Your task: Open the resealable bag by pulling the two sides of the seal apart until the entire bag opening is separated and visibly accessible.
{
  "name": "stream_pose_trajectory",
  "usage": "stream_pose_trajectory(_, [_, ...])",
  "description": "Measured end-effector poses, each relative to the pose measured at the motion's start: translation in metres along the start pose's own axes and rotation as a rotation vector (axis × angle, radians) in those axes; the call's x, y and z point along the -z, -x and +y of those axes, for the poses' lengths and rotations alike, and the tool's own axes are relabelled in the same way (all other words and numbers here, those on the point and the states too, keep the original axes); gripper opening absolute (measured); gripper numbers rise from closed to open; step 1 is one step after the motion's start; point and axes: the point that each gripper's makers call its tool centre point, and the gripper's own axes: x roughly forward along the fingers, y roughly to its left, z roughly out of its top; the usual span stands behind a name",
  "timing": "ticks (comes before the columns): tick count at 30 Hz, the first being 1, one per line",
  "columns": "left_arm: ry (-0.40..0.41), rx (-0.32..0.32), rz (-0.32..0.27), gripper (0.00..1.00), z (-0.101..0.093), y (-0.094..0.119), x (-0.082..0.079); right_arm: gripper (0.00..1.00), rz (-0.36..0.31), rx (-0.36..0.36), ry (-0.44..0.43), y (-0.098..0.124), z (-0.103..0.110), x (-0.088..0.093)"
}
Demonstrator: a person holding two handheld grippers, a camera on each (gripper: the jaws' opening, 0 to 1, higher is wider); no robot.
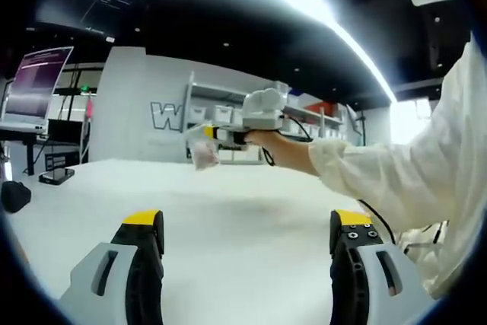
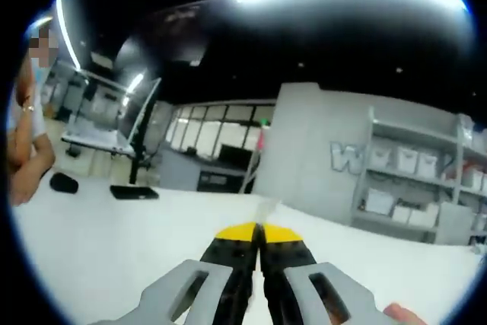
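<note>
White and broad, the bench (image 1: 228, 218) is spreading across the left gripper view, with a dark rounded object (image 1: 15, 195) sitting at its far left edge and a flat black device (image 1: 55, 176) lying near it. Rising from the bottom of that view, the left tool (image 1: 247, 245) is standing released, its grey, yellow-tipped jaws set wide apart with nothing between them. Farther right and above the bench, the right tool (image 1: 211, 134) is reaching in from the right, held by a person's hand (image 1: 266, 141) in a white sleeve (image 1: 396, 173). A small, clear, crumpled resealable plastic bag (image 1: 204, 154) is hanging in the air from its yellow tips, well apart from the left tool.

In the right gripper view, a person's bare arm (image 2: 27, 157) is showing at the left edge. A dark rounded object (image 2: 63, 183) and a flat black device (image 2: 134, 192) are resting on the white bench (image 2: 99, 249). Toward the middle, the right tool (image 2: 260, 235) is clenched, its yellow tips pressed together on a thin translucent edge of the bag (image 2: 264, 209). Grey shelves with white boxes (image 2: 411, 180) are standing at the right.
</note>
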Motion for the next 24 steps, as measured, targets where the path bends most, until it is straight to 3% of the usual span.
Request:
stream_pose_trajectory(9, [0.001,-0.002,0.001,0.88,0.001,0.0,0.001,0.0,0.0,-0.028,-0.004,0.01,0.003,0.003])
stream_pose_trajectory(13, [0.002,-0.003,0.003,0.88,0.002,-0.001,0.001,0.0,-0.013,-0.051,-0.044,0.017,0.003,0.0])
stream_pose_trajectory(24, [0.0,-0.003,0.009,0.88,0.001,0.0,0.003,0.0,-0.021,-0.083,0.001,0.037,0.007,-0.005])
